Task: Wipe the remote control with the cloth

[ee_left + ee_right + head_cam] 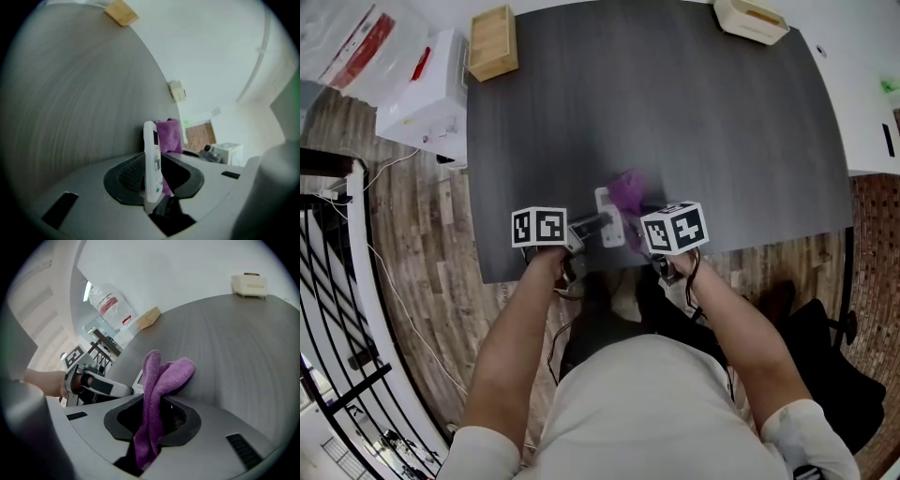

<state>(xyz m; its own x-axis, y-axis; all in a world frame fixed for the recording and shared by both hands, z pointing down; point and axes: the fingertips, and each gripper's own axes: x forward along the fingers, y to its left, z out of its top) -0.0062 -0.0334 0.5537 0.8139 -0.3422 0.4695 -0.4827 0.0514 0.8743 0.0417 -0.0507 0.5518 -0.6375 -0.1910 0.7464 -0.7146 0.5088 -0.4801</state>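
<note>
Forearms (520,328) and the two marker cubes (538,227) sit closest under the head cam, right at the near edge of the dark counter (675,112). Left tongs (153,180) are closed part-way on the remote control (152,164), holding it up on its thin edge by the near end. Right tongs (152,423) are pinched on a fold of the purple cloth (159,380), with the loose bunch poking out past the tips.

The cloth sits right up against the far end of the remote, looks like it's touching, low over the counter's near edge. My read: both pick-ups are done and the wiping is just starting or somewhere in the middle. Can't tell how much of the remote has been covered. I'd guess most of the rubbing is left to do.
</note>
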